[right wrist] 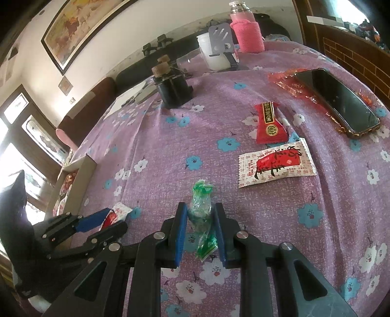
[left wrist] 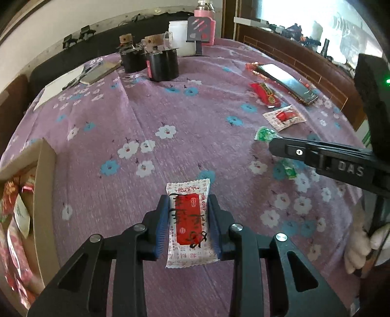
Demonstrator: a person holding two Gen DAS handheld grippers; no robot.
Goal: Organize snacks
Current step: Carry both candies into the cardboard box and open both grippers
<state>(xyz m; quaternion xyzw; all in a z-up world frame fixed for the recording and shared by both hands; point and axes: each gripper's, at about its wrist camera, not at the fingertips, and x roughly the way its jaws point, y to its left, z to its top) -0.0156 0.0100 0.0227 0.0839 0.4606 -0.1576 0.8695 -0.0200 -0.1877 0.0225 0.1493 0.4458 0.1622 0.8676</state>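
My left gripper (left wrist: 189, 198) is shut on a white-and-red snack packet (left wrist: 189, 219), which lies lengthwise between the blue pads on the purple flowered cloth (left wrist: 170, 109). The right wrist view shows that gripper (right wrist: 114, 219) at the lower left, with the packet (right wrist: 119, 211) sticking out of it. My right gripper (right wrist: 199, 207) is shut on a green wrapped candy (right wrist: 200, 192), whose twisted ends poke out past the pads. In the left wrist view the right gripper (left wrist: 275, 146) comes in from the right, side-on over the green candy (left wrist: 264, 134).
An open cardboard box (left wrist: 45, 170) holding several snacks stands at the left table edge. A red packet (right wrist: 269, 124), another white-and-red packet (right wrist: 275, 165) and a phone (right wrist: 338, 102) on an orange wrapper lie to the right. Black holders (left wrist: 162, 63), a white cup and a pink bottle (left wrist: 204, 22) stand at the back.
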